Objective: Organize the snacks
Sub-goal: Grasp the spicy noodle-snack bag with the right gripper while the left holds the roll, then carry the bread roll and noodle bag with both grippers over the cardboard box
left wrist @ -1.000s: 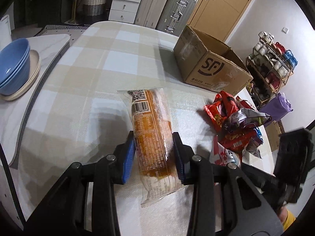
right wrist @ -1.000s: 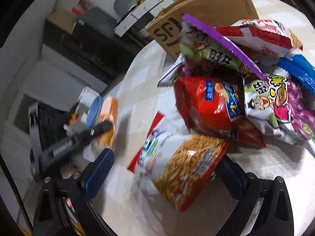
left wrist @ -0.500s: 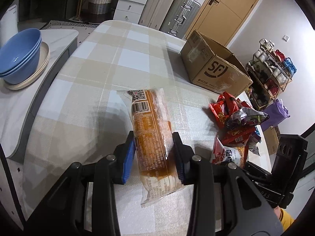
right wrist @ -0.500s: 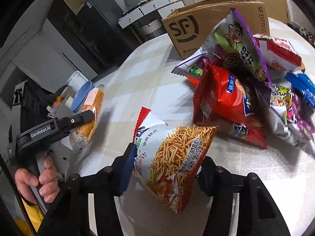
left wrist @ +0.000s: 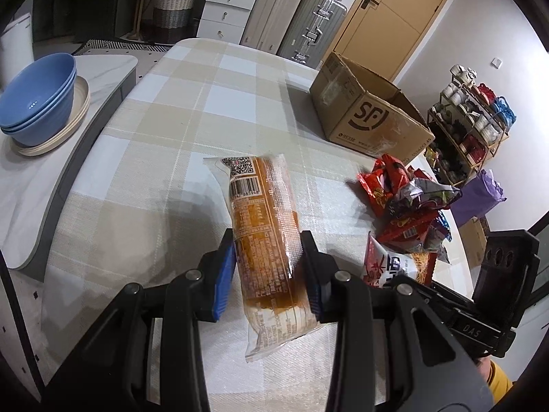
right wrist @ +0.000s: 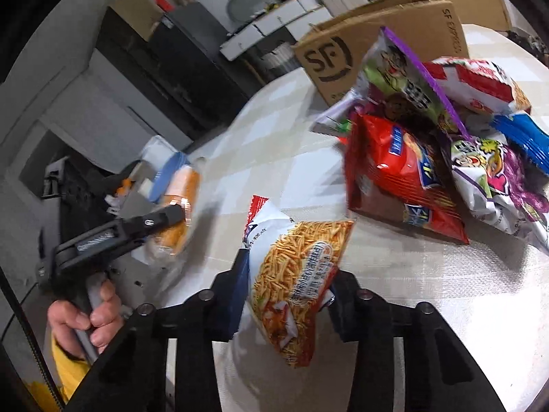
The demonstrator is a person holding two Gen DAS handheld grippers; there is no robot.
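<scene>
My left tongs (left wrist: 268, 271) are clamped on a long clear-wrapped orange biscuit packet (left wrist: 266, 226), its blue pads pressed against both sides and the barcode end pointing away from me over the beige-and-white checked desk (left wrist: 164, 130). My right tongs (right wrist: 286, 288) have just been closing and now pinch a white-and-orange bag of noodle-stick snacks (right wrist: 295, 274) by its lower half — the bag stands tilted between the jaws, off the cloth as far as I can tell. Just beyond it lies the heap of crinkled foil snack bags (right wrist: 442, 144), red, purple, blue and white, piled on each other. Behind the heap sits the open brown cardboard box with a black logo (left wrist: 370, 116). A stack of blue bowls (left wrist: 36, 99) rests on the pale side counter.
</scene>
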